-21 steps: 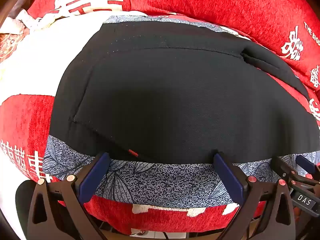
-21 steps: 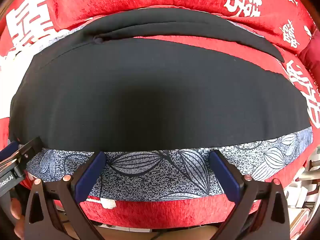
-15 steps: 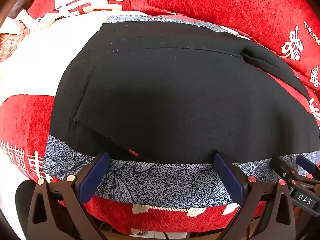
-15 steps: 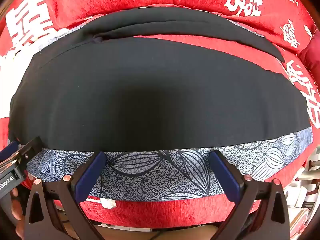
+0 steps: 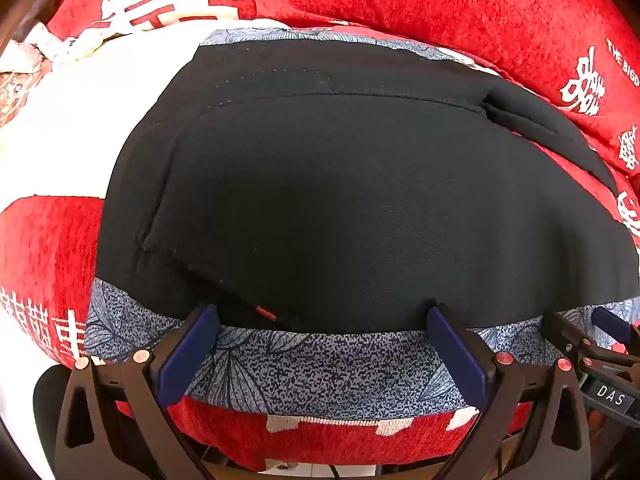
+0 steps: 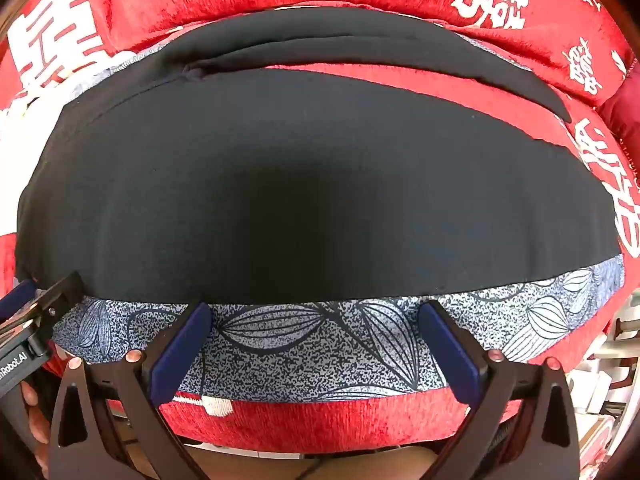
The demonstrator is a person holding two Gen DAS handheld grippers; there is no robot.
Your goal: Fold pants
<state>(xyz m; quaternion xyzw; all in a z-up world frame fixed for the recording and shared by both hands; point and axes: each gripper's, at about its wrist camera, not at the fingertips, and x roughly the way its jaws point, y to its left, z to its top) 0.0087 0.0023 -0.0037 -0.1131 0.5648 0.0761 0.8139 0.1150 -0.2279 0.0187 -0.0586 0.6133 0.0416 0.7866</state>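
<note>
Black pants (image 5: 340, 200) lie flat on a blue-grey leaf-print cloth (image 5: 320, 364) over a red cushion. The left wrist view shows the waist end with a pocket seam. The right wrist view shows the legs (image 6: 304, 184), the far leg (image 6: 360, 44) split away at the back. My left gripper (image 5: 320, 320) is open, its fingertips at the pants' near edge. My right gripper (image 6: 316, 312) is open, its fingertips at the near edge of the near leg. Neither holds cloth. Each gripper shows at the other view's edge (image 5: 600, 360) (image 6: 32, 320).
Red cushions with white characters (image 5: 460, 12) rise behind the pants. A white patch (image 5: 80, 120) lies left of the waist. The cushion's front edge (image 6: 320, 420) drops off just below the grippers. Clutter (image 6: 600, 400) shows at the lower right.
</note>
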